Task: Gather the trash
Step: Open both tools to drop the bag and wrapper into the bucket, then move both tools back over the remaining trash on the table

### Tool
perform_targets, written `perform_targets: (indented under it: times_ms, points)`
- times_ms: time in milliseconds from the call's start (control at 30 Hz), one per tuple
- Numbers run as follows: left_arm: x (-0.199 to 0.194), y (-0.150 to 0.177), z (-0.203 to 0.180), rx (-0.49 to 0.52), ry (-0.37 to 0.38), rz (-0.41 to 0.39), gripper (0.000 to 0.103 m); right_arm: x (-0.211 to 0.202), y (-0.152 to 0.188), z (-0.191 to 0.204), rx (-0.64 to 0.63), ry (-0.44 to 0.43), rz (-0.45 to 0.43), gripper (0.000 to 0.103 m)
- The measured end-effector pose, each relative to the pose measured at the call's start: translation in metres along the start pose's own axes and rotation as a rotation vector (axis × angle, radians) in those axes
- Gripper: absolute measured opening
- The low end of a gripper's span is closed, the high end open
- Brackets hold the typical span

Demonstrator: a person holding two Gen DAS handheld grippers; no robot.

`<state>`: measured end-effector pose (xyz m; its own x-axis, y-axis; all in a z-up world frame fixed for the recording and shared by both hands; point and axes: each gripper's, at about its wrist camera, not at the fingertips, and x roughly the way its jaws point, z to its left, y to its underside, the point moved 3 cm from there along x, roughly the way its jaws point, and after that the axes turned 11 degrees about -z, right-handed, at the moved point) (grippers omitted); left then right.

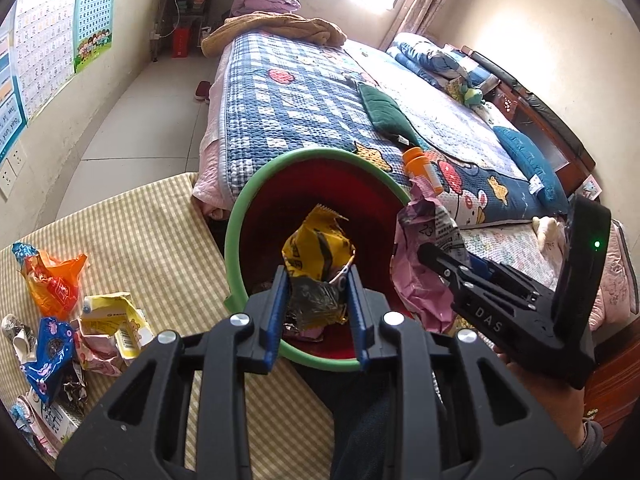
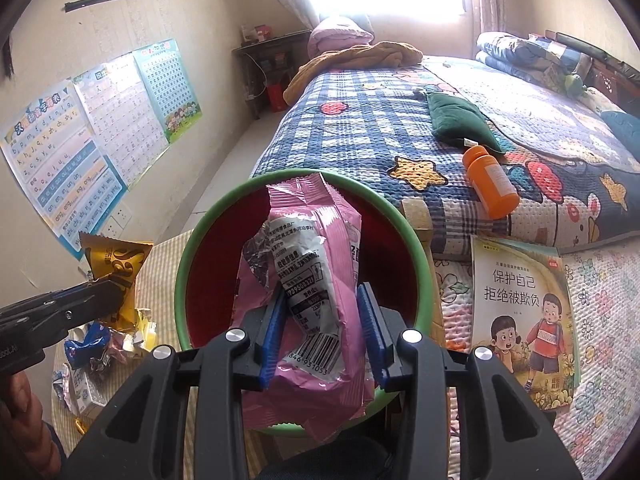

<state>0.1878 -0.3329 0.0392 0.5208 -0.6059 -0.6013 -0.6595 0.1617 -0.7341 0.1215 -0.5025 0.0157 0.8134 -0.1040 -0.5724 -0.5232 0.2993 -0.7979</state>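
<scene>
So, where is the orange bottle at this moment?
The orange bottle lies on its side on the blue checked quilt, near the bed's corner. In the right wrist view it is right of the green-rimmed bin, just below the dark green cushion.

An orange bottle lies on its side on the bed's checked quilt, just beside a dark green cushion. A children's picture book lies nearer. Alphabet posters hang on the wall.
</scene>
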Motion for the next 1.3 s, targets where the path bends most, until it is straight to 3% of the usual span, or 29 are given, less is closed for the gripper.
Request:
perform_targets:
  times_ms: [67, 133, 233, 367, 500, 867, 1300]
  points:
    - [0.004, -0.003, 0.000, -0.002, 0.001, 0.000, 0.027, 0.003, -0.001, -0.001, -0.002, -0.001, 0.004, 0.038]
    - [0.007, -0.006, 0.001, -0.018, 0.004, -0.006, 0.035, 0.005, -0.001, -0.002, -0.003, 0.000, 0.002, 0.058]
    - [0.008, -0.009, 0.004, -0.029, -0.001, -0.013, 0.041, 0.004, -0.002, -0.002, -0.014, 0.007, -0.008, 0.062]
    - [0.004, -0.009, 0.010, -0.044, 0.004, -0.031, 0.081, 0.002, 0.002, 0.001, -0.028, 0.014, -0.014, 0.071]
    - [-0.004, -0.010, 0.016, -0.059, 0.000, -0.050, 0.093, -0.001, 0.008, 0.004, -0.029, 0.014, -0.006, 0.074]
    - [-0.043, -0.003, 0.045, -0.073, -0.080, -0.097, 0.097, -0.017, 0.016, 0.032, -0.071, -0.003, -0.017, 0.085]
    - [-0.119, 0.045, 0.130, -0.152, -0.246, -0.115, 0.097, -0.022, 0.044, 0.118, -0.155, -0.115, 0.017, 0.090]
